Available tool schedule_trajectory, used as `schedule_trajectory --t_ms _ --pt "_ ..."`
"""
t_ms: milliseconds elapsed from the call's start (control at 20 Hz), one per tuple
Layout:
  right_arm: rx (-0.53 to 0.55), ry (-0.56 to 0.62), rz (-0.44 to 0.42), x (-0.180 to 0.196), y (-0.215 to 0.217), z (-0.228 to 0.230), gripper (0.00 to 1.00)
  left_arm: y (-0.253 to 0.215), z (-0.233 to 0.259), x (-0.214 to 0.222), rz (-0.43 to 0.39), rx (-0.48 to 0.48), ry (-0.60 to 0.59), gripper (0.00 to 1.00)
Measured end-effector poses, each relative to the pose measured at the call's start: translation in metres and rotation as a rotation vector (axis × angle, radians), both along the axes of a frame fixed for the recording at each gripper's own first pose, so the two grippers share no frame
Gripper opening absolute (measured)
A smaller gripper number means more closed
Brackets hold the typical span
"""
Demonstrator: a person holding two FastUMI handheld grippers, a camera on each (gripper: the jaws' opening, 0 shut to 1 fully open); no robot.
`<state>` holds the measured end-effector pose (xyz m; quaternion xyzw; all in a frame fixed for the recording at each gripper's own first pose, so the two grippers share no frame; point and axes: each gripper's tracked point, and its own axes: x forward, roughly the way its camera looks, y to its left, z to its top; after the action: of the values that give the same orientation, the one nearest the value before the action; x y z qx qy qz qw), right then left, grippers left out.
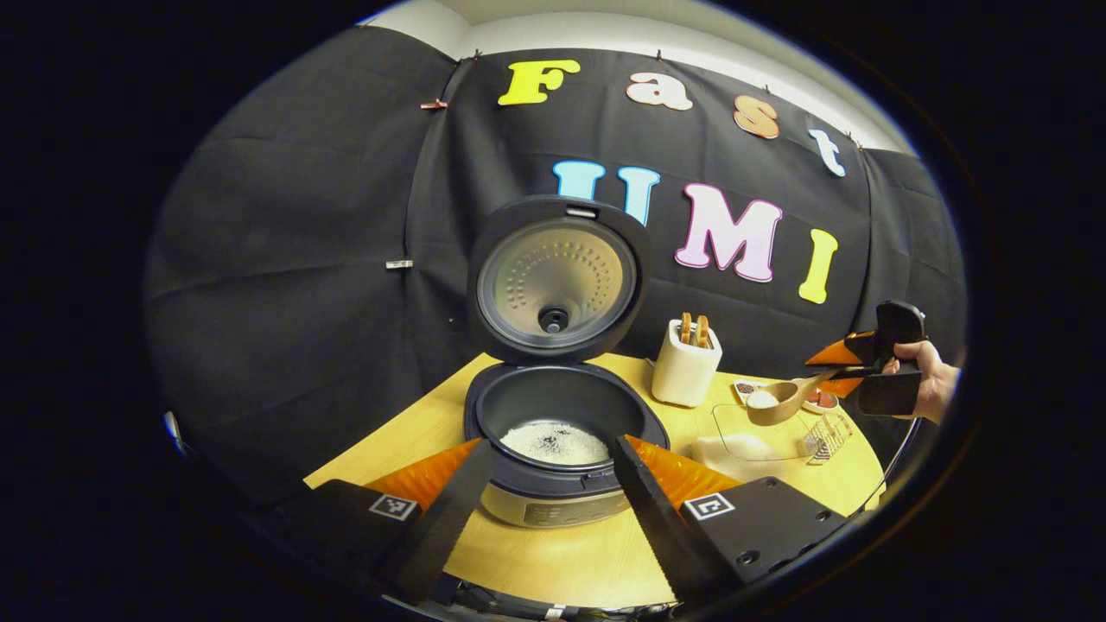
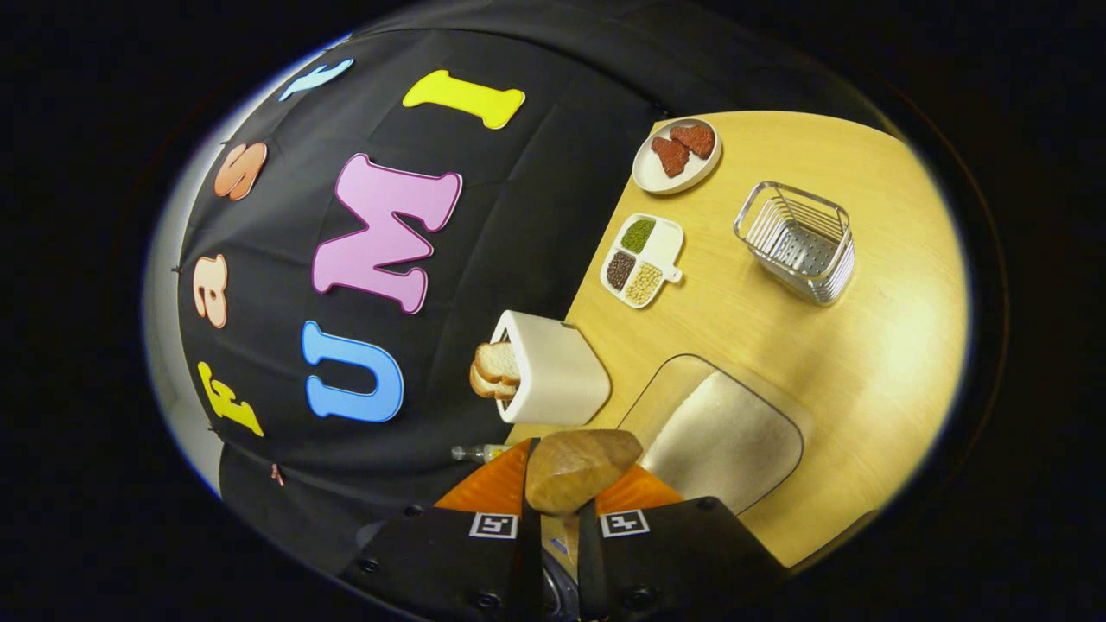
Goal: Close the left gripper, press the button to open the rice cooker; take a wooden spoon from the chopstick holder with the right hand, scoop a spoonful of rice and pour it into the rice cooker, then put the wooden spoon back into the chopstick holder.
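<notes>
Spoon handle hidden between right claw.

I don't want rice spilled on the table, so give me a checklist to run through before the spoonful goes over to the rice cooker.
1. Rice cooker lid up, pot exposed: ok.
2. Wooden spoon held in the right tongs: ok.
3. Rice in the spoon's bowl: ok, a white heap shows.
4. Spoon level: roughly level in the left gripper view; cannot tell exactly.
5. Left tongs out of the way: not ok, open astride the cooker's front.
6. Toaster beside the path to the cooker: cannot tell clearance.
</notes>
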<state>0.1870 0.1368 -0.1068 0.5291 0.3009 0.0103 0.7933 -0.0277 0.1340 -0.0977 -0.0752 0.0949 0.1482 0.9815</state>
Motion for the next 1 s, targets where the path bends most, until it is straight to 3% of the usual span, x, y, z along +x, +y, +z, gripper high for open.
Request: schedule_trajectory --t_ms 300,550,700,1000 --pt "0.094 -0.027 0.108 -0.009 0.073 0.037 0.20 0.026 0.002 -0.009 0.055 -0.018 -0.020 0.96" --pt "0.093 -0.058 0.227 -0.024 0.143 0.047 0.20 0.047 -0.001 -0.022 0.109 -0.045 -0.027 0.96" --pt "0.041 -0.101 0.321 -0.033 0.185 0.046 0.20 0.056 -0.005 -0.026 0.129 -0.054 -0.023 0.95" --pt "-0.186 -0.289 0.483 -0.045 0.246 0.050 0.19 0.068 -0.010 -0.034 0.152 -0.084 -0.023 0.95"
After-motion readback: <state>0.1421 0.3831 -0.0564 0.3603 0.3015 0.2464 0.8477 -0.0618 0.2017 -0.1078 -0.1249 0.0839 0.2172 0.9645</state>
